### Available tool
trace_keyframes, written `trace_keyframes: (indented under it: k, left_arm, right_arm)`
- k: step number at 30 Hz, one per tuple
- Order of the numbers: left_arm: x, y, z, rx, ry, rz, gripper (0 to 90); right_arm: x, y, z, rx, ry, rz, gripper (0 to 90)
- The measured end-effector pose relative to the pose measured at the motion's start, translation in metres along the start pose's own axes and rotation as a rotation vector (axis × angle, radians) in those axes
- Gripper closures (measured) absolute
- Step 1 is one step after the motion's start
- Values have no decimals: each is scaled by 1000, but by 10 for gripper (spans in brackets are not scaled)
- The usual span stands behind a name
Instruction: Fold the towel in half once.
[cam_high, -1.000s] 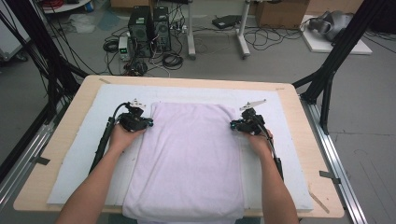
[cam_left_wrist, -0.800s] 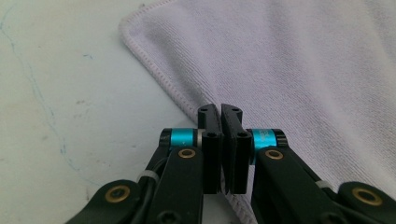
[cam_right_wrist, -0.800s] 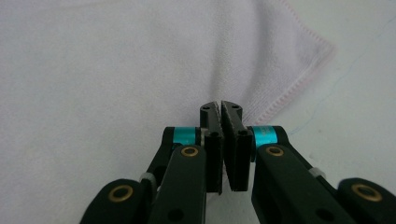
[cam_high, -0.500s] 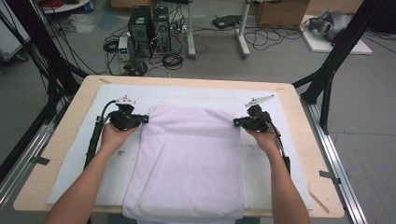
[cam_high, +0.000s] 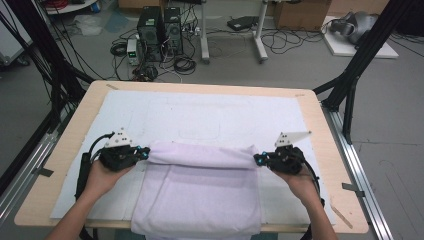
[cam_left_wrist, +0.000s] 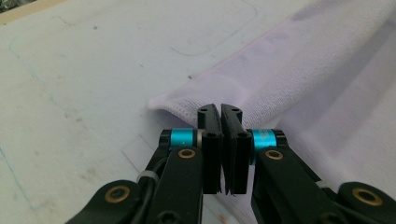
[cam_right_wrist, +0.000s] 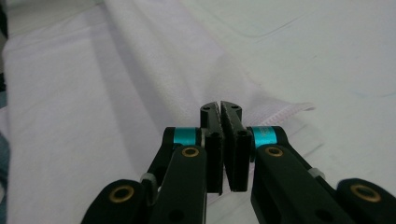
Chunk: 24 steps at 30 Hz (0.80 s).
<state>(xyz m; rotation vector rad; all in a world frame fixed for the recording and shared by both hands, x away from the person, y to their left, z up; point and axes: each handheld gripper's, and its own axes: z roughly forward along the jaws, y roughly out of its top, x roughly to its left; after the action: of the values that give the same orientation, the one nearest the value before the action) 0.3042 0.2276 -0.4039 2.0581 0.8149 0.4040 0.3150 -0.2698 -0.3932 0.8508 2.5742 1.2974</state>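
Folding the towel toward the person
Both tools, left (cam_high: 145, 153) and right (cam_high: 257, 159), clamped on the lavender towel (cam_high: 200, 200) corners, have drawn its far edge halfway back.

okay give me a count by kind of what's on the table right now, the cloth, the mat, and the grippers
Lilac towel: 1
White mat: 1
Grippers: 2, the left gripper and the right gripper, each shut on a far corner of the towel
Total: 4
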Motion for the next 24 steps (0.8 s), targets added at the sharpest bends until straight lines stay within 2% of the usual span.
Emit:
trace_keyframes:
  k: [2, 3, 4, 5, 6, 8, 10, 12, 15, 16, 18, 20, 21, 22, 23, 24]
  left_arm:
    - [-5, -13, -2, 6, -34, -17, 860]
    - [-6, -17, -1, 29, -31, -8, 847]
    - [-7, -22, -2, 38, -36, -11, 805]
    - [-6, -24, -2, 44, -42, -16, 765]
    - [-4, -25, -3, 42, -47, -32, 725]
    - [0, -22, -4, 26, -49, -48, 665]
    - [5, -13, -3, 4, -46, -58, 636]
    - [12, -3, 4, -12, -54, -82, 616]
    - [24, 10, 24, 8, -42, -117, 588]
    - [26, 13, 30, 15, -32, -122, 573]
    - [33, 14, 44, 35, -38, -169, 525]
    - [36, 10, 55, 93, -39, -176, 495]
    - [37, 7, 62, 145, -46, -172, 491]
    - [37, 5, 64, 165, -56, -160, 552]
    - [35, 3, 65, 150, -45, -137, 618]
    - [34, 4, 64, 144, -60, -122, 718]
  right_arm:
    - [7, -11, 2, 18, 21, 5, 879]
    - [8, -19, 5, 45, 41, 17, 874]
    - [8, -23, 7, 65, 47, 17, 859]
    - [8, -28, 9, 81, 60, 26, 806]
    - [7, -30, 8, 80, 62, 38, 758]
    - [4, -28, 4, 33, 57, 57, 680]
    - [-4, -19, 1, -8, 26, 72, 606]
    - [-14, -13, 2, -13, -5, 89, 587]
    - [-30, -5, 14, 14, -59, 116, 533]
    - [-35, -3, 21, 24, -50, 136, 515]
    - [-40, -3, 31, 53, -46, 153, 486]
    - [-43, -4, 42, 77, -13, 182, 480]
    - [-43, -5, 46, 88, -4, 191, 483]
    - [-43, -5, 50, 110, 6, 189, 523]
    - [-43, -5, 53, 122, 11, 178, 559]
    - [-41, -5, 56, 142, 6, 160, 610]
